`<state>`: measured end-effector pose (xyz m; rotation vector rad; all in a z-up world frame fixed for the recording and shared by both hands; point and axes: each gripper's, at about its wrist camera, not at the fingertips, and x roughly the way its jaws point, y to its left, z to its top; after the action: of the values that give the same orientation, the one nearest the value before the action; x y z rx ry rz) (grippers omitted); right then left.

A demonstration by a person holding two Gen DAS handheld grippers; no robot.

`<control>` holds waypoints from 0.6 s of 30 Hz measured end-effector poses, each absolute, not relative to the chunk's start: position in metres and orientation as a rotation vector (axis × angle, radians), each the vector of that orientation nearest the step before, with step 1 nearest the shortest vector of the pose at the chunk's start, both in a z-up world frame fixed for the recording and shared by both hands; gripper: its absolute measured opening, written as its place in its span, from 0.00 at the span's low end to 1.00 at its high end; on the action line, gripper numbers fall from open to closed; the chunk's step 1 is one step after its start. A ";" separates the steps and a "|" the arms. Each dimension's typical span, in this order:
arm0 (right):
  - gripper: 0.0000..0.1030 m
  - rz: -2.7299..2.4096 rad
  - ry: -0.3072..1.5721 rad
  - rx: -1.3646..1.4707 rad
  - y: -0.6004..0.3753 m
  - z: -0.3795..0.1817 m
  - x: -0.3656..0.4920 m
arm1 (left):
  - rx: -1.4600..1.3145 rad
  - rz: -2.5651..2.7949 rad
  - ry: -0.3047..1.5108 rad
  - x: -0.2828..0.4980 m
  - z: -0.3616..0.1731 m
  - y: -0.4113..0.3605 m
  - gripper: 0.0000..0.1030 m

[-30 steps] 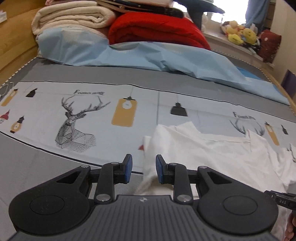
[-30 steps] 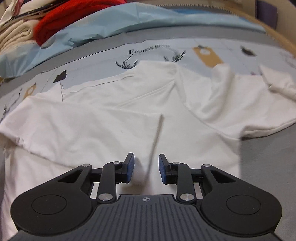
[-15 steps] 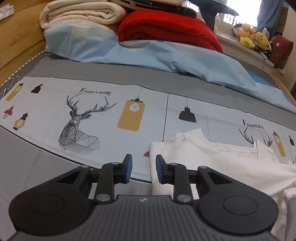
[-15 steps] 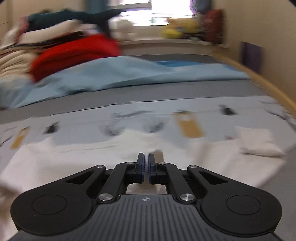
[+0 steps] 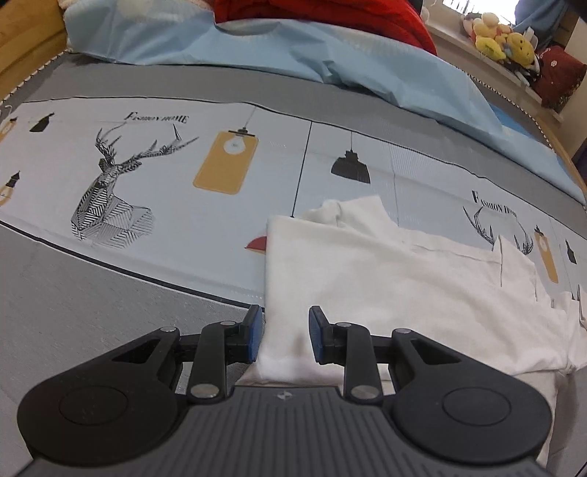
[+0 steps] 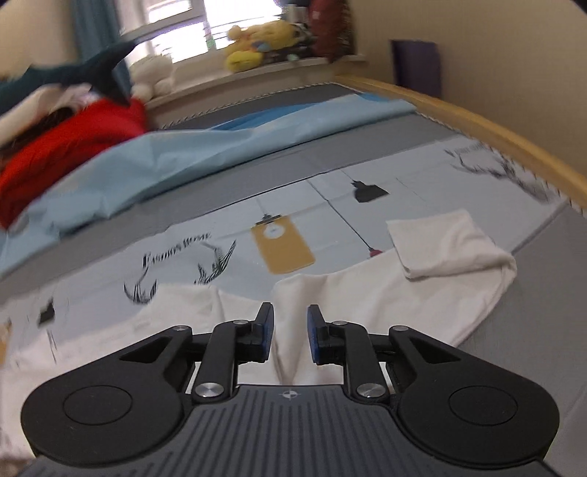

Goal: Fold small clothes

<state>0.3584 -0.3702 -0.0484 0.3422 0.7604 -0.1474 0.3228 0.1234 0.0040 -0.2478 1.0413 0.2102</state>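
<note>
A home bedroom: a wooden-framed bed (image 6: 477, 121) wears a deer-print sheet (image 5: 146, 176), folded red blanket (image 5: 330, 14) at its far end, plush toys (image 5: 502, 36) on the windowsill beyond.

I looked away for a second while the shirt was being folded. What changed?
The right gripper, shut half a second ago, has opened over the shirt. The shirt's left side now lies folded with a straight edge. The left gripper stayed open; the bedding did not move.

A white T-shirt (image 5: 385, 279) lies partly folded on the printed bed sheet, its left side edge straight; a folded sleeve (image 6: 445, 242) rests at its right end.
</note>
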 end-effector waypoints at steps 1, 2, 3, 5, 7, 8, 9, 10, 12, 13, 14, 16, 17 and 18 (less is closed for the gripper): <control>0.21 -0.127 0.778 0.376 -0.372 -0.051 0.359 | -0.257 0.208 1.047 0.323 0.002 0.124 0.29; 0.24 -0.101 0.807 0.423 -0.373 -0.056 0.361 | -0.274 0.206 1.055 0.323 0.000 0.125 0.29; 0.30 -0.078 0.841 0.471 -0.374 -0.061 0.361 | -0.297 0.203 1.067 0.324 -0.003 0.126 0.29; 0.35 -0.051 0.928 0.531 -0.372 -0.076 0.365 | -0.370 0.199 1.094 0.325 -0.010 0.131 0.32; 0.35 -0.079 0.988 0.496 -0.366 -0.084 0.367 | -0.464 0.201 1.118 0.324 -0.017 0.138 0.34; 0.35 -0.103 1.003 0.472 -0.364 -0.087 0.368 | -0.511 0.207 1.127 0.323 -0.021 0.142 0.34; 0.35 -0.117 1.010 0.465 -0.363 -0.088 0.368 | -0.535 0.214 1.133 0.323 -0.024 0.145 0.34; 0.35 -0.124 1.011 0.470 -0.363 -0.088 0.368 | -0.549 0.225 1.139 0.323 -0.028 0.147 0.34; 0.35 -0.126 1.005 0.480 -0.363 -0.088 0.369 | -0.559 0.258 1.153 0.323 -0.035 0.151 0.35; 0.35 -0.125 1.001 0.472 -0.362 -0.087 0.369 | -0.566 0.271 1.156 0.323 -0.037 0.152 0.35; 0.35 -0.123 0.998 0.459 -0.360 -0.087 0.369 | -0.576 0.275 1.158 0.323 -0.040 0.153 0.36; 0.35 -0.118 0.997 0.443 -0.357 -0.086 0.369 | -0.569 0.274 1.170 0.325 -0.045 0.153 0.41; 0.35 -0.117 0.998 0.442 -0.356 -0.084 0.369 | -0.560 0.273 1.180 0.326 -0.047 0.151 0.43; 0.35 -0.116 0.999 0.442 -0.356 -0.084 0.369 | -0.556 0.267 1.182 0.327 -0.049 0.151 0.46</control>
<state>0.3694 -0.3560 -0.0844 0.4417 0.9989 -0.1162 0.3274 0.1506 -0.0490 -0.5559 1.1821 0.2670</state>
